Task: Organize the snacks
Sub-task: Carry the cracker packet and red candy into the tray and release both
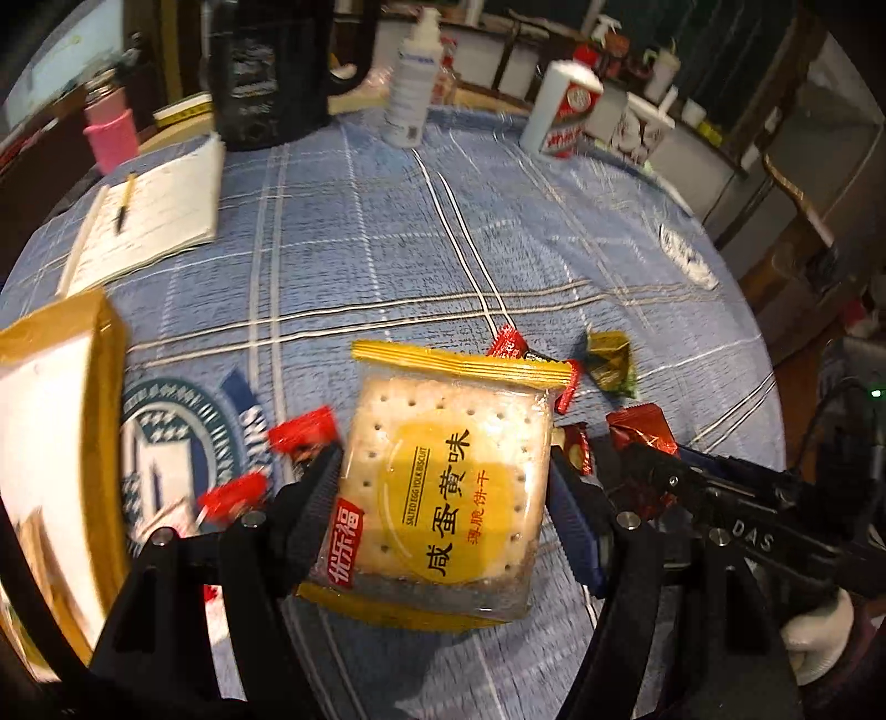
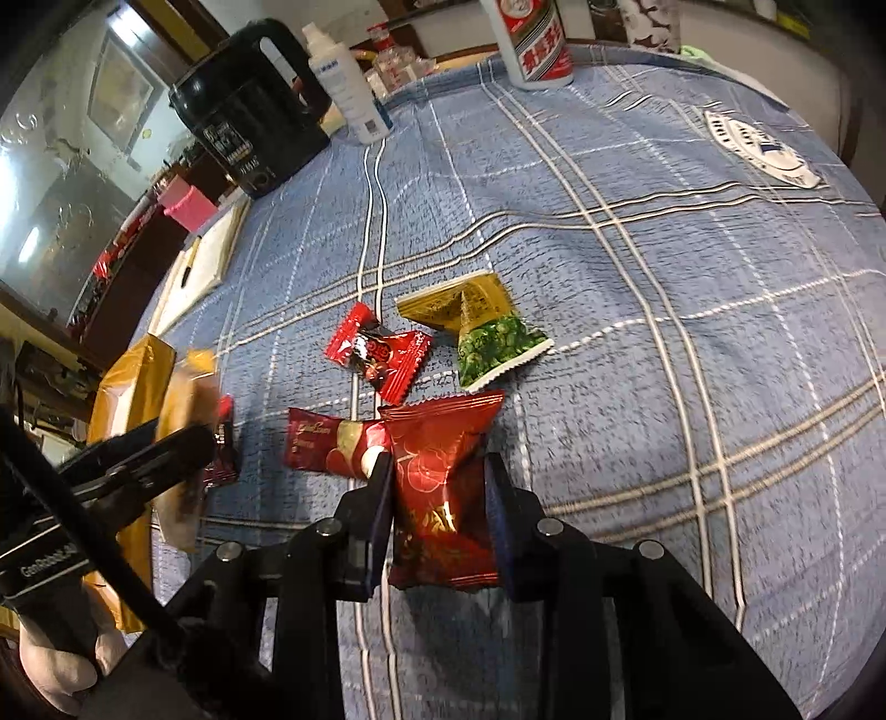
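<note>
Clearly the left claw (image 1: 443,487) pinches a yellow salted-egg-yolk biscuit pack (image 1: 443,482), a pad pressed against each side, holding it above the blue plaid surface (image 1: 387,249) beside a yellow box (image 1: 61,443). Meanwhile the right claw (image 2: 440,498) clamps a dark red foil snack bag (image 2: 443,487), with both pads on its sides. Near that bag lie a maroon packet (image 2: 326,443), a red candy wrapper (image 2: 382,354) and a green-and-gold pouch (image 2: 476,327). Farther back stand a black kettle (image 2: 249,111), a white spray bottle (image 2: 346,83) and a red-and-white bottle (image 2: 534,39).
</note>
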Tool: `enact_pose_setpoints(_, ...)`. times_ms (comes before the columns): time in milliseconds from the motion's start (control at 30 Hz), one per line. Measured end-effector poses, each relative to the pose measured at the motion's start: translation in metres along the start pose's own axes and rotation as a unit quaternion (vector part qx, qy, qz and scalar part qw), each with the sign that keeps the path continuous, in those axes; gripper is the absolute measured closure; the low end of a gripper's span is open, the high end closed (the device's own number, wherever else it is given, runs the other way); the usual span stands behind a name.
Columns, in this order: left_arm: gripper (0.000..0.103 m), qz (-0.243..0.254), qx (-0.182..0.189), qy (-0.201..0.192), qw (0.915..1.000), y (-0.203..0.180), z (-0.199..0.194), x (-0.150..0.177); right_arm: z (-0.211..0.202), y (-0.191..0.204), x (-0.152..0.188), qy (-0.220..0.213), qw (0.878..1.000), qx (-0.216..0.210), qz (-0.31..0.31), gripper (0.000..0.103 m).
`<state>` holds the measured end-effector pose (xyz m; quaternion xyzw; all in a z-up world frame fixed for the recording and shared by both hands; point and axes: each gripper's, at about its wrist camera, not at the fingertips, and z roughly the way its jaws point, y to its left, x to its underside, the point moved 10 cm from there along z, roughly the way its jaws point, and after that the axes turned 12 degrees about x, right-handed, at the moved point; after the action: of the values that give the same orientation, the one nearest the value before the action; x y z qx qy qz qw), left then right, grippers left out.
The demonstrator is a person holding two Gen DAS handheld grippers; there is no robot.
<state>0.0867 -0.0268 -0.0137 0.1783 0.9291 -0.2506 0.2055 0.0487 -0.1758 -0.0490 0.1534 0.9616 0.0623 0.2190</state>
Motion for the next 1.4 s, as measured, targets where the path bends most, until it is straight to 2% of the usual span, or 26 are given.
enact_pose_setpoints(200,0.030,-0.055,-0.006,-0.047,0.9974,0.026,-0.055,0.016,-0.028,0.023,0.004,-0.016,1.000,-0.019,-0.013,0.073)
enact_pose_setpoints(333,0.030,-0.082,-0.041,-0.067,0.9935,0.067,-0.095,0.031,-0.044,0.060,0.003,-0.029,0.998,-0.034,-0.043,0.073)
enact_pose_setpoints(567,0.030,-0.125,-0.100,-0.096,0.9824,0.158,-0.165,0.046,-0.063,0.157,0.003,-0.053,0.989,-0.057,-0.124,0.073)
enact_pose_setpoints(700,0.030,-0.129,-0.128,-0.101,0.9782,0.199,-0.186,0.049,-0.062,0.220,0.010,-0.055,0.981,-0.072,-0.170,0.073)
enact_pose_setpoints(833,0.030,-0.137,-0.141,-0.090,0.9764,0.240,-0.187,0.047,-0.049,0.277,0.019,-0.049,0.973,-0.086,-0.210,0.073)
enact_pose_setpoints(1033,0.030,-0.139,-0.149,-0.059,0.9773,0.282,-0.164,0.049,0.005,0.353,0.038,-0.010,0.963,-0.081,-0.257,0.073)
enact_pose_setpoints(1167,0.030,-0.149,-0.148,-0.043,0.9768,0.304,-0.153,0.052,0.030,0.377,0.049,0.000,0.959,-0.062,-0.276,0.072)
enact_pose_setpoints(1400,0.029,-0.156,-0.129,-0.044,0.9783,0.311,-0.153,0.052,0.047,0.386,0.058,0.015,0.962,-0.058,-0.268,0.070)
